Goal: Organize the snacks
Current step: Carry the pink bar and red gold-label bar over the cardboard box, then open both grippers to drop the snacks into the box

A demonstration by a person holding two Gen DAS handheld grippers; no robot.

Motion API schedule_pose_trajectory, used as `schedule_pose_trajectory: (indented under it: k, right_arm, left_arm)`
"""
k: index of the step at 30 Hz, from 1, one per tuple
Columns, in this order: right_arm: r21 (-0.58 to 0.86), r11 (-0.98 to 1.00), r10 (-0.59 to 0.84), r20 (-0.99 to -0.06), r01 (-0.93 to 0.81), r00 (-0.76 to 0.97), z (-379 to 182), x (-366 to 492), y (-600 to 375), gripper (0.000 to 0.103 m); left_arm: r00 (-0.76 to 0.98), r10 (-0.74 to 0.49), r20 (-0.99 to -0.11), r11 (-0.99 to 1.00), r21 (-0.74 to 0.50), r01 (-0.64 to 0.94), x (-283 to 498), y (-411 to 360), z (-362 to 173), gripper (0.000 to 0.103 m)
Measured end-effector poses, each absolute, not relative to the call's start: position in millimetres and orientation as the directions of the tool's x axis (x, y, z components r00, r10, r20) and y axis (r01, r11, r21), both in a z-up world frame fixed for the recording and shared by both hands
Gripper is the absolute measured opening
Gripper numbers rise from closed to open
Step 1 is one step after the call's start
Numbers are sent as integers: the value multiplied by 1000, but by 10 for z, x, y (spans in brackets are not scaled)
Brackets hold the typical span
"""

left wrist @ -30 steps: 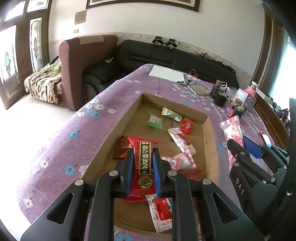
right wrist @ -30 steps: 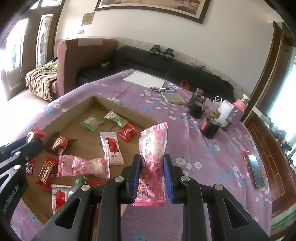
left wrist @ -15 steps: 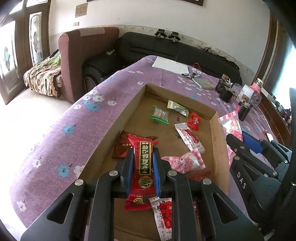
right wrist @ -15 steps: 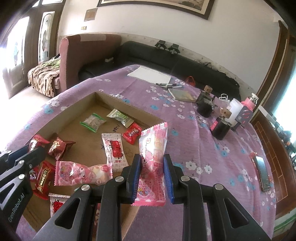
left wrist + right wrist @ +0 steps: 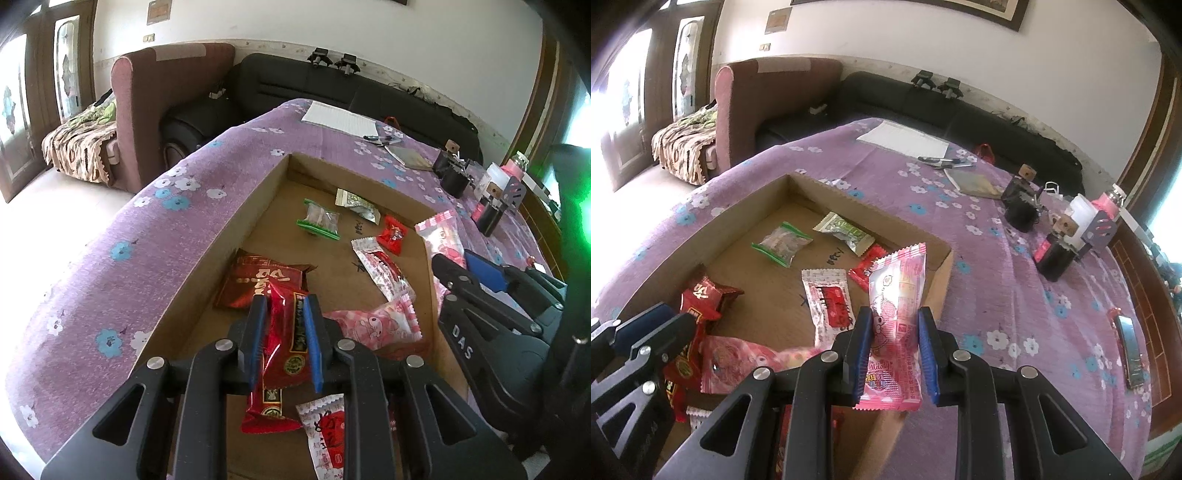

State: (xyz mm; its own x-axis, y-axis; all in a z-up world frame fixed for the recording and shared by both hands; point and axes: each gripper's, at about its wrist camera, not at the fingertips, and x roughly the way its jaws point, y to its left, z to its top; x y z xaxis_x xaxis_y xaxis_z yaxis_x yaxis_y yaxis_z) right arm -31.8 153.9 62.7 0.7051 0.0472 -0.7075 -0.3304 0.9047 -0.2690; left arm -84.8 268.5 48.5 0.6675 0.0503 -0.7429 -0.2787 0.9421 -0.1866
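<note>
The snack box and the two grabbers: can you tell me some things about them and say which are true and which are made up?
1. The left gripper holds a red packet. True.
2. The right gripper is empty. False: it is shut on a pink packet.
3. The box sits on a purple flowered cloth. True.
4. The box holds only red packets. False: a green-edged clear bag lies in it too.
5. A phone lies inside the box. False: it lies on the cloth, outside.
</note>
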Motion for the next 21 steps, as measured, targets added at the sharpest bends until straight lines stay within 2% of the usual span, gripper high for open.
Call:
schedule_pose_trajectory:
  k: [3,9,11,13,21]
  right_arm:
    - [-265,904,50,-712,-334,701,606,-259,1565,26]
    - [-242,907,69,-721,-345,689,613,-151,1609,26]
    - [-224,906,89,-728,-358,680,614,-121,1634,26]
    - [-204,906,110,-734,-371,670,609,-93,1655,26]
    - [-89,895,226,-754,-437,617,588,-10,1691,27]
  left_arm:
    - [668,49,-743,941,-190,-280,-842,2699,478,30]
    - [672,37,-740,940,-202,-273,-838,2718,481,31]
    - [669,31,-743,939,-207,-273,-838,2723,486,44]
    - [673,32,-739,939,-209,-274,-852,2729,503,51]
    - [688,28,-725,927,-238,-289,-901,2807,565,52]
